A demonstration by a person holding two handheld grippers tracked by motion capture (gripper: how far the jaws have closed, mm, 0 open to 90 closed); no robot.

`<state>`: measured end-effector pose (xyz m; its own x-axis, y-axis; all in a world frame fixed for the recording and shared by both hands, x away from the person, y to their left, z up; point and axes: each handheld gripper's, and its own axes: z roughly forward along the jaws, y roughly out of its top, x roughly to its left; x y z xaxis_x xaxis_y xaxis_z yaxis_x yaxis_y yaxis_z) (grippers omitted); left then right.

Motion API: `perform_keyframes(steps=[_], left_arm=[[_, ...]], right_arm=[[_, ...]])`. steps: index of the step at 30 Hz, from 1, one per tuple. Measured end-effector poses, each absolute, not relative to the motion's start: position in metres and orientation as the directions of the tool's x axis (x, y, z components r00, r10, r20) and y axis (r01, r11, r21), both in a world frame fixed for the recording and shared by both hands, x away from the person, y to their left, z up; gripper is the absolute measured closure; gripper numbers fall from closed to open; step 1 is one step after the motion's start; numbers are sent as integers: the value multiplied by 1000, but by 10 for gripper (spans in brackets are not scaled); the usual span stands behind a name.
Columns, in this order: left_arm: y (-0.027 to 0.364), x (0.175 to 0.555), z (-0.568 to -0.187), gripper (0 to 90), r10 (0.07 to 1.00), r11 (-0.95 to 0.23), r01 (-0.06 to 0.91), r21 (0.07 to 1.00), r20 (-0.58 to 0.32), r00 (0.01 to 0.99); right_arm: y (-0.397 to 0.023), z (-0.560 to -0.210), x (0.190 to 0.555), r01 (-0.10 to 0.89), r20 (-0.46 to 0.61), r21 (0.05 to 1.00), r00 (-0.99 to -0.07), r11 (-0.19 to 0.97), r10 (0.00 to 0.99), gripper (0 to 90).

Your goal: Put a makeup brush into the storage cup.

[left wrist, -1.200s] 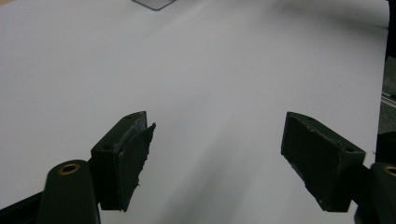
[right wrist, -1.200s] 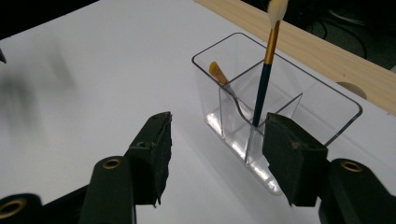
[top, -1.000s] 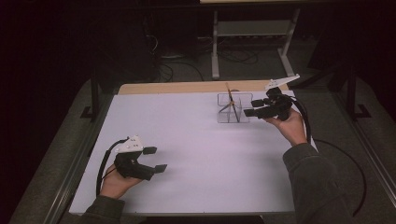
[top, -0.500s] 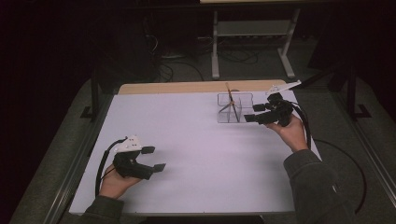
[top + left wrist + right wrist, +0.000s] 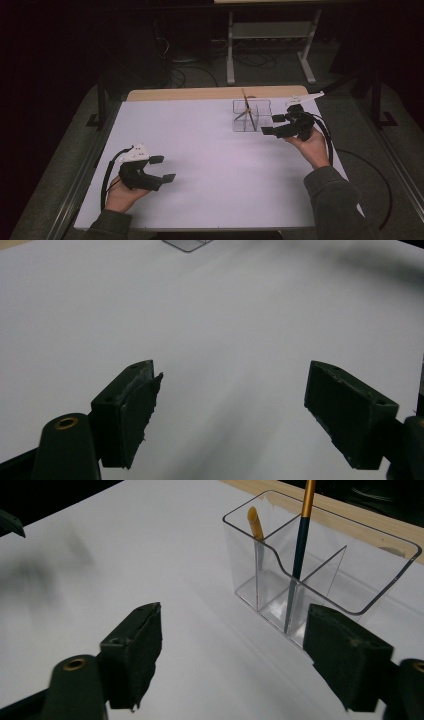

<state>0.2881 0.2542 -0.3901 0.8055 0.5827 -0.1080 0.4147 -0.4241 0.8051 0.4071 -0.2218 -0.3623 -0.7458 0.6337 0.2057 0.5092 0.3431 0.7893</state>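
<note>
Bench (image 5: 210, 150): flat white top, matte, with a bare light-wood strip (image 5: 200, 93) along the far edge. Nothing loose on the white area apart from the organiser.

Clear plastic organiser box with inner dividers (image 5: 252, 116) stands upright at the far right of the bench, just short of the wood strip. In the right gripper view its wall (image 5: 370, 595) is see-through, with a curved cut-down rim on the near side. Inside: a dark-shafted brush with an orange-gold upper handle (image 5: 301, 545) leaning in a middle compartment, its lower end on the box floor, and a short yellow stick (image 5: 255, 522) leaning in the left compartment. From the high view they read as thin crossed sticks poking above the rim.

Right gripper (image 5: 274, 125): held in the person's hand just right of the box, jaws pointing toward it. Jaws have just been opening and now stand wide apart, nothing between them; pads clear of the box and brush.

Left gripper (image 5: 163, 168): near left of the bench, well apart from the box, jaws spread wide and empty over bare white surface. Black cable loops from it across the bench edge.

Room: dark, grey carpet-like floor (image 5: 65, 150). A pale metal-legged frame (image 5: 270, 45) stands behind the bench, with cables lying on the floor near it.
</note>
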Motion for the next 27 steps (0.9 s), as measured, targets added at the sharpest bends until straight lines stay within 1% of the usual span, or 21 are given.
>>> perform_keyframes(steps=[4,8,13,14,27], left_arm=[[256,289,-391,205,589,-407,427,807,-126,799],[256,290,-391,205,590,-409,425,807,-122,798],[257,290,-391,199,591,-407,426,808,-123,798],[257,290,-391,198,594,-409,425,808,-118,796],[259,289,-389,187,608,-386,435,814,-131,783]], right_arm=[[-222,-363,404,519,215,788,-737,331,641,181],[-224,-364,401,512,213,795,-737,325,641,177],[-226,-370,396,507,204,799,-734,323,648,151],[-225,-371,395,521,214,791,-727,320,653,145],[-233,-373,382,519,208,799,-711,303,672,143]])
